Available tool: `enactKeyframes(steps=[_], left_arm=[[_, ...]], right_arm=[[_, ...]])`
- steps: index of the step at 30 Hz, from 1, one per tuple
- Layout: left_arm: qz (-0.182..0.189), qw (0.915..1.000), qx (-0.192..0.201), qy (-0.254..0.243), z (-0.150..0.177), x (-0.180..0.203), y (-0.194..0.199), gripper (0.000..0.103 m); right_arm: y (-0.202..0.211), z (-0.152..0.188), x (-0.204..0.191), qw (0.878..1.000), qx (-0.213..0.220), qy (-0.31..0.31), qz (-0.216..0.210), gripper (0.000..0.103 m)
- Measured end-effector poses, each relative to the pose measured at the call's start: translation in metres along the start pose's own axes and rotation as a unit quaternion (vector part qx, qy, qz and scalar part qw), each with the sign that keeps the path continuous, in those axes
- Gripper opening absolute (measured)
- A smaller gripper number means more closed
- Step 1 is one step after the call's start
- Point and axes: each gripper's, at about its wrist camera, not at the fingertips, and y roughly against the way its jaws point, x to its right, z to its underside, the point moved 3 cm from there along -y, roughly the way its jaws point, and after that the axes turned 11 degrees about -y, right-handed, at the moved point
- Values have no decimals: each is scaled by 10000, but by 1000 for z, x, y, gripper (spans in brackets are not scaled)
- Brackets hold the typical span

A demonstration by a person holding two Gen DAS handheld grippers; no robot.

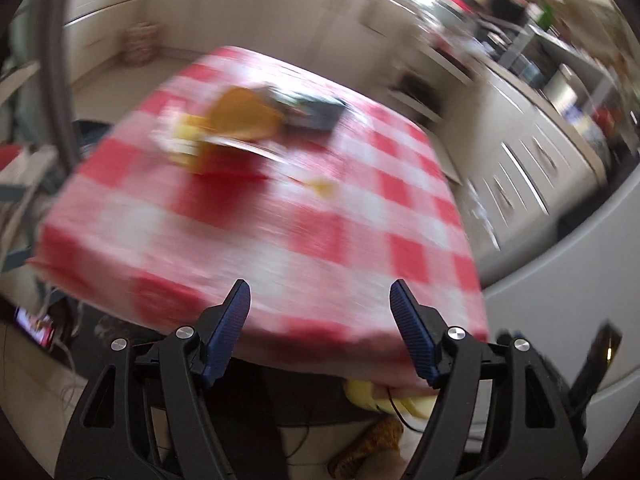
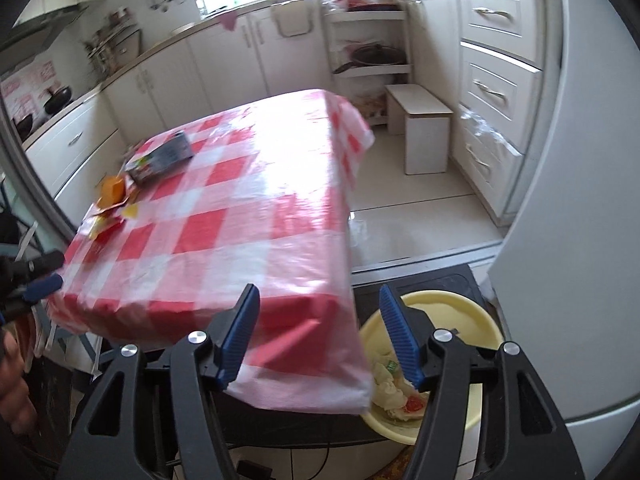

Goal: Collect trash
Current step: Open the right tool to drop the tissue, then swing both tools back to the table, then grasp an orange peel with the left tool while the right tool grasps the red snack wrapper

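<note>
A table with a red-and-white checked cloth (image 2: 248, 216) fills both views. On its far left lie a dark grey packet (image 2: 164, 156), an orange wrapper (image 2: 112, 190) and small yellow and red scraps (image 2: 131, 211). The blurred left wrist view shows the same orange wrapper (image 1: 244, 114) and dark packet (image 1: 316, 110). A yellow basin (image 2: 452, 312) on a low black stand beside the table's near corner holds crumpled trash (image 2: 396, 388). My right gripper (image 2: 318, 294) is open and empty above the table's near edge and the basin. My left gripper (image 1: 320, 292) is open and empty over the near edge.
A white stool (image 2: 424, 128) stands on the tiled floor beyond the table. White drawers (image 2: 496, 92) and a shelf rack (image 2: 368, 40) line the right side, and a white appliance (image 2: 580, 240) stands close at right. A hand (image 2: 16, 380) shows at the left edge.
</note>
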Motion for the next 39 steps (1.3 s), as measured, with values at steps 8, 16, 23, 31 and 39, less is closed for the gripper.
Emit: enactKeyframes(steps=[8, 16, 23, 31, 39], left_arm=[[-502, 9974, 394, 342, -39, -57, 11, 69], [-848, 9957, 374, -9, -82, -73, -23, 69], [-1062, 9938, 218, -231, -114, -96, -57, 69], [-1067, 9902, -75, -902, -141, -99, -92, 69], [-876, 9883, -320, -1207, -149, -102, -117, 46]], right_arm=[[-16, 4, -46, 9988, -79, 412, -239, 61], [-30, 3, -113, 9933, -72, 919, -695, 60], [-46, -4, -185, 9813, 203, 1664, -947, 60], [-74, 1, -264, 9347, 860, 3370, -733, 60], [-97, 31, -304, 8578, 1502, 4888, -518, 56]])
